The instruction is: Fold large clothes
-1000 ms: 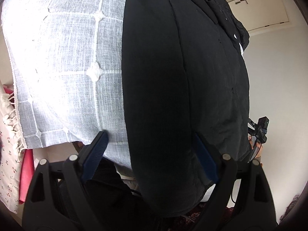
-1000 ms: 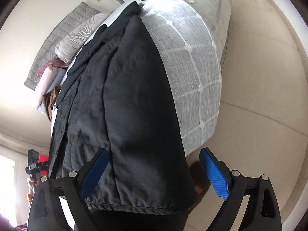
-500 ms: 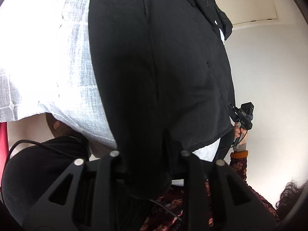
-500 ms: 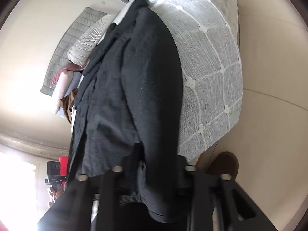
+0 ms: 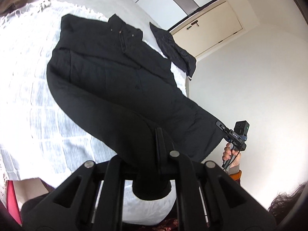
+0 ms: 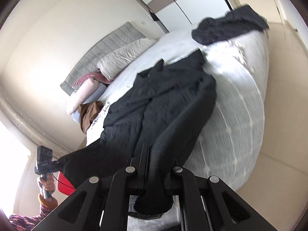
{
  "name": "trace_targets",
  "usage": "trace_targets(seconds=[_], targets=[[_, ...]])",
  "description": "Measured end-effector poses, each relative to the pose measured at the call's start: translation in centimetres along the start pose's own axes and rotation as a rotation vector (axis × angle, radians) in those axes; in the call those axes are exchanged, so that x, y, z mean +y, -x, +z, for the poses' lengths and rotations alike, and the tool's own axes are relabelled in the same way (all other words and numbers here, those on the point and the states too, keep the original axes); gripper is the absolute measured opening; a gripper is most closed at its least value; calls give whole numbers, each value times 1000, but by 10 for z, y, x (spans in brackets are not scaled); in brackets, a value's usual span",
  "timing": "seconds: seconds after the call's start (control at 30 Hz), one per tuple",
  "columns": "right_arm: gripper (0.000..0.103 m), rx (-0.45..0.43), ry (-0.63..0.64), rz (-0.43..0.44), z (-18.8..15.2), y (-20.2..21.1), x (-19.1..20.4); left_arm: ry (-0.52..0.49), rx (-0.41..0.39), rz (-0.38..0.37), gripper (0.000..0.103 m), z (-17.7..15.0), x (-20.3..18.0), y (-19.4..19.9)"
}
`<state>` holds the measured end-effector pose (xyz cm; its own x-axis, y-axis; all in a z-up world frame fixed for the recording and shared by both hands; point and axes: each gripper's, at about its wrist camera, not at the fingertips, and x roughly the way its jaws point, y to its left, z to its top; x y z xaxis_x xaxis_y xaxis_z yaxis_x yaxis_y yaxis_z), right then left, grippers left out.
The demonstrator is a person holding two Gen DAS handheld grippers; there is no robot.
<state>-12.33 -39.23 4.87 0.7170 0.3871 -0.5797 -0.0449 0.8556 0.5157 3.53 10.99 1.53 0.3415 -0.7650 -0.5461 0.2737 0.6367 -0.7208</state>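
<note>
The bed [image 5: 25,88] fills most of both views, covered by a pale checked bedspread [image 6: 240,104], with pillows [image 6: 119,57] stacked at its far left end in the right wrist view. The black coat [image 5: 107,73] lies lengthwise across the bedspread, collar far, its near hem lifted clear of the mattress and hanging between the two tongs. A second dark garment [image 6: 231,27] sits at the far corner of the bed, just beyond the coat's collar.

The left gripper [image 5: 158,134] is clamped shut on one near hem corner, a thick bunch of cloth spilling below its jaws. The right gripper [image 6: 148,154] is likewise closed tight on the other corner, a fat roll of fabric pinched between its fingers.

The biggest risk, as I judge it, is the coat's weight: padded and long, it may drag out of these narrow pinches once more of it leaves the bed. If one corner slips, the hem falls skewed and the fold goes crooked. Uneven height between the hands would twist the body. Carrying the hem far could also push the collar into the second dark garment and tangle them. The bedspread looks loose, so dragging the coat may ruck it
</note>
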Motion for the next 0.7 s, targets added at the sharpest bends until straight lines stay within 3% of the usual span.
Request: trace_targets(seconds=[0.2,0.37,0.57,0.7], targets=[[8,-101,38,-37,83,-9,19,-23,-195,60,11,89,-19,23],[8,-179,-66,-60,152,-35,-8,30,-293,109,11,167,8,17],[8,-146,-127,-104,218,-120,-51,60,-273,164,12,244,59,-51],[9,-78,-164,-154,235,-191,-83,67,-239,235,15,267,104,-112]])
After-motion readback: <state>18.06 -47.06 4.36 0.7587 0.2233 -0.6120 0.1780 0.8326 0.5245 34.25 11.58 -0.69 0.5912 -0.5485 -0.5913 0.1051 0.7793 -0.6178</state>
